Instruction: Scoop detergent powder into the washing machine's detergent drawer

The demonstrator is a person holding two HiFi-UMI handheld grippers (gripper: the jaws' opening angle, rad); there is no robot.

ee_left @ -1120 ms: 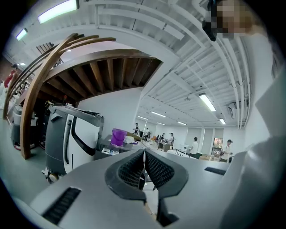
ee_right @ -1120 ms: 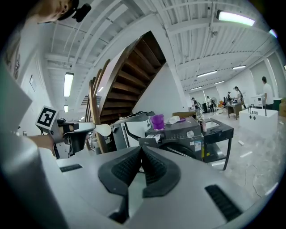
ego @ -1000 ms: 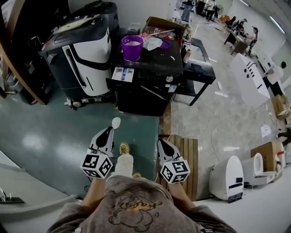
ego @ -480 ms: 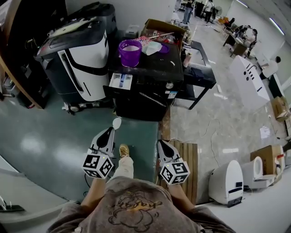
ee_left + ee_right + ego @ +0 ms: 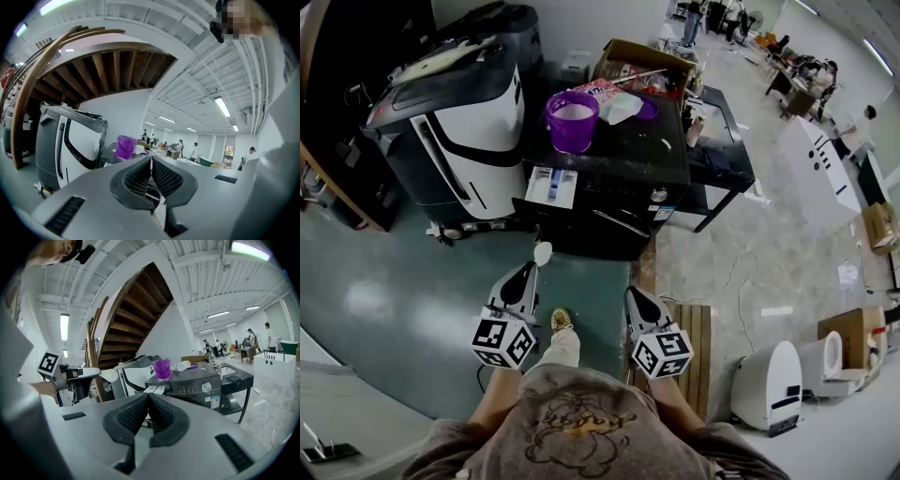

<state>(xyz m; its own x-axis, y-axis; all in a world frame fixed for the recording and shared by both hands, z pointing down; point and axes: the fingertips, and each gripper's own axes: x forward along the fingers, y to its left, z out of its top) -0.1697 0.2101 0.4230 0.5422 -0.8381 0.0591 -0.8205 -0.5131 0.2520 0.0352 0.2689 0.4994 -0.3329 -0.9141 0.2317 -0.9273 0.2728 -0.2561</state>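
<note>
white-and-black machine (image 5: 459,122): glossy and rounded, shown whole only in the head view; in the left gripper view its side is cut off at the frame's edge.
left gripper (image 5: 529,270): jaws are pressed together on the thin handle of a spoon; in its own view only a white sliver is seen between the ribbed black pads.
spoon (image 5: 542,251): white, with an oval bowl, seen ahead of the gripper's tip in the head view and side-on in the right gripper view. It is held over the green floor, well apart from the washing machine. Whether anything lies in the bowl cannot be made out.
drawer (image 5: 551,186): pulled out at the washing machine's front left, white with a blue compartment. Its inside is shown only from above; the right gripper view gives a pale slab.
bucket (image 5: 572,120): purple, round plastic, set on top of the washing machine behind the drawer. The white powder (image 5: 574,111) in it is seen only in the head view; both gripper views show just its wall.
washing machine (image 5: 614,187): black and boxy; a round knob (image 5: 205,386) is seen on its front panel.
right gripper (image 5: 633,292): ribbed black pads are closed against each other, with nothing seen between them.
cardboard box (image 5: 642,58): open, behind the bucket; its contents are hard to make out.
desk (image 5: 736,159): black, just right of the washing machine; the things on it are too small to tell.
pallet (image 5: 689,342): wooden slats on the floor, partly hidden by the right gripper.
</note>
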